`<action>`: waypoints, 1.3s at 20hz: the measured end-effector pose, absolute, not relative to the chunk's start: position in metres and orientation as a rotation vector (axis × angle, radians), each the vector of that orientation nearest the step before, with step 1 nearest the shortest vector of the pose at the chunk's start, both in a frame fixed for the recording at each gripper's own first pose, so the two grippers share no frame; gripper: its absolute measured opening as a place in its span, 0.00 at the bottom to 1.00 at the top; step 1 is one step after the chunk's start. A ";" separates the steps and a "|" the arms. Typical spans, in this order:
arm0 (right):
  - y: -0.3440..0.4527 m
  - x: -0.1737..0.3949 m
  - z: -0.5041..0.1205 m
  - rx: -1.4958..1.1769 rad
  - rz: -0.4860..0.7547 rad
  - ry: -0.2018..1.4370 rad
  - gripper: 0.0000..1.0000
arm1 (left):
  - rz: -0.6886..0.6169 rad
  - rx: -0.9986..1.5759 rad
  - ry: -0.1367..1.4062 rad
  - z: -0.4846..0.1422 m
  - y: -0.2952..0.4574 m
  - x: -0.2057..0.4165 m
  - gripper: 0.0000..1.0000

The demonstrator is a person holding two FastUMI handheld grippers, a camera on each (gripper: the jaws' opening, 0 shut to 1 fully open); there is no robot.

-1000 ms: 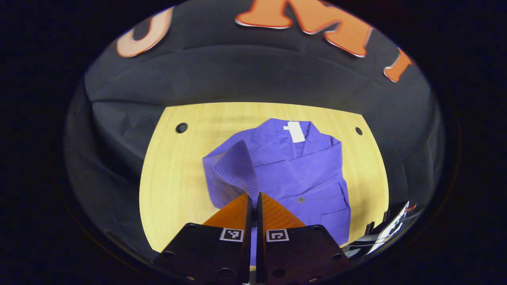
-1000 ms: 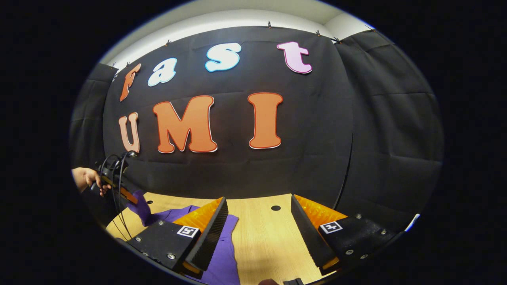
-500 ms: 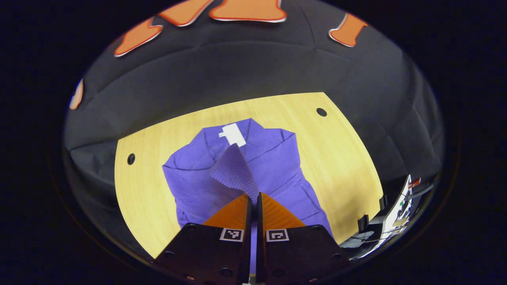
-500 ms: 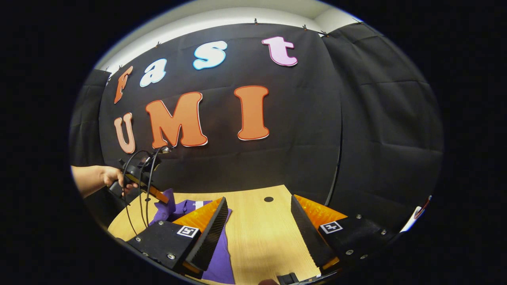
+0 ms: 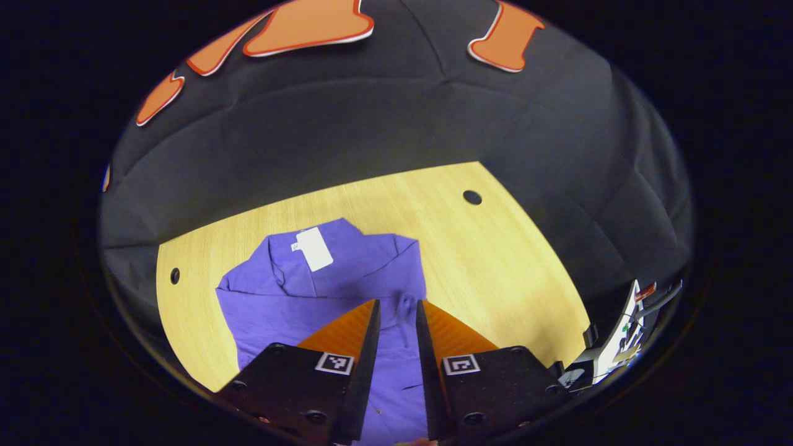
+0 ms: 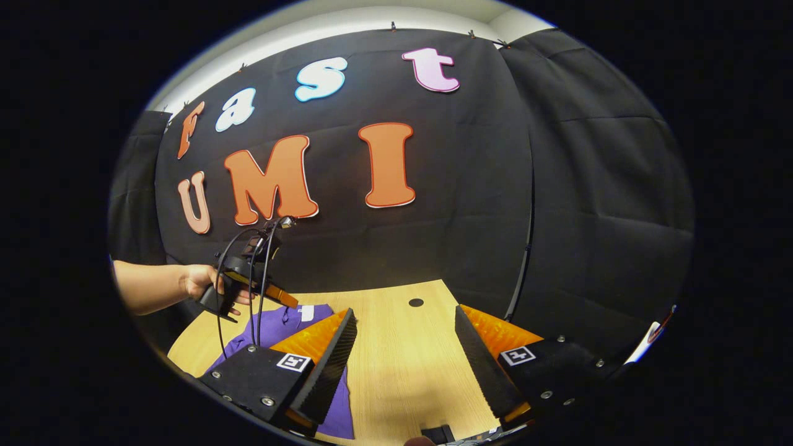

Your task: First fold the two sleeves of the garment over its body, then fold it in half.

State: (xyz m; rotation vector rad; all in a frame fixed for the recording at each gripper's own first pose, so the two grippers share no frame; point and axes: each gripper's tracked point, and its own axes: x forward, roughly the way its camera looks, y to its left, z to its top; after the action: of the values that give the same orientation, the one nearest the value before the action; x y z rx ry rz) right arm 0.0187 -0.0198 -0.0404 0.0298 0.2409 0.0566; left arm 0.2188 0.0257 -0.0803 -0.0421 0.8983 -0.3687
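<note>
On the wooden table (image 5: 495, 248) a purple garment (image 5: 297, 297) lies flat, its collar with a white tag (image 5: 314, 249) toward the far edge and its body reaching toward the near edge. Above the garment, in the left gripper view, the left gripper (image 5: 395, 310) hovers with its fingers slightly parted and nothing between them; purple cloth shows through the gap, below. From the right gripper view, that gripper, held by a hand (image 6: 201, 284) with cables looping off it, hangs over the garment's collar end near the table's left edge. Nearer the right edge, the right gripper (image 6: 406, 322) stands wide open over bare wood, holding nothing.
</note>
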 end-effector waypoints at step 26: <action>0.147 0.015 -0.049 -0.046 0.195 0.150 0.95 | 0.164 0.012 -0.068 0.116 0.310 -0.078 0.95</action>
State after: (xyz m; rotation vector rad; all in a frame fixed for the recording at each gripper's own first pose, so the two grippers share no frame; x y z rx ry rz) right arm 0.0155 0.1467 -0.0491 -0.0460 0.1500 0.1951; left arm -0.0777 0.3096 0.1161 0.0124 -0.0681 0.1637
